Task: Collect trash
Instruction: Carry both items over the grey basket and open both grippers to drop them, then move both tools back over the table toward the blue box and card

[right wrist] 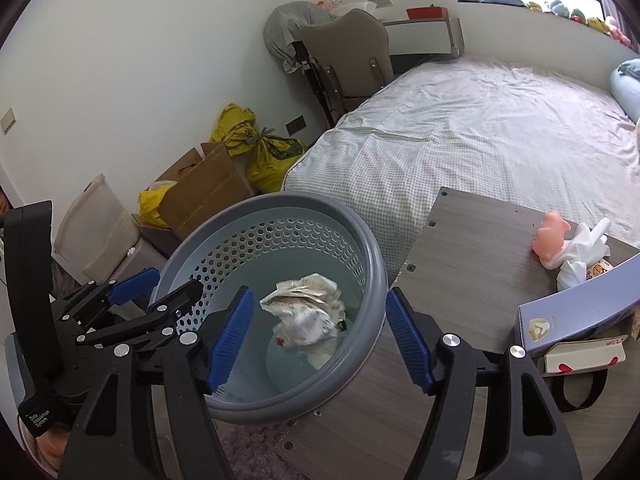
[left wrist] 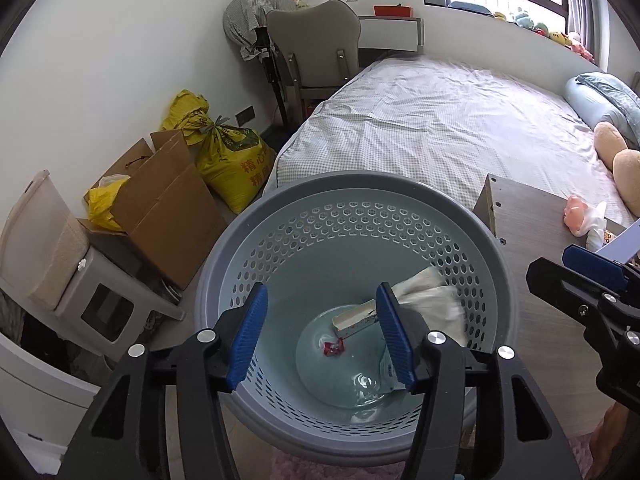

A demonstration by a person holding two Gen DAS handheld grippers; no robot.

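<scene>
Writing on the yellow sack (left wrist: 234, 162): red Chinese characters, of which 精心 can be read in the left wrist view; in the right wrist view the sack (right wrist: 268, 156) is too small to read.
Writing on the left hand-held gripper (right wrist: 160, 286): small white words "Data Acquisition System" on its black body, seen only in the right wrist view.
Purple box (right wrist: 576, 316): a gold shield emblem on its end; the letters below it are too small to read. Under it lies a white card box (right wrist: 576, 356) with red hearts.
Left hand-held gripper (left wrist: 320, 334): open, blue pads apart, nothing between them; it points down into the basket.
Right hand-held gripper (right wrist: 318, 336): open wide, nothing held; one pad is over the basket mouth, the other outside the rim.
Basket (left wrist: 500, 264): grey, round, with holes in the wall, standing beside the counter (right wrist: 472, 248) and near the foot of the bed (left wrist: 432, 120).
Trash: the crumpled paper (right wrist: 308, 308) is inside the basket.
Only the left wrist view shows: a small flat carton (left wrist: 354, 318) and a red wrapper scrap (left wrist: 335, 348) on the basket floor.
Only the right wrist view shows: the pink toy (right wrist: 554, 236) and white cloth (right wrist: 584, 248) clearly on the counter.
</scene>
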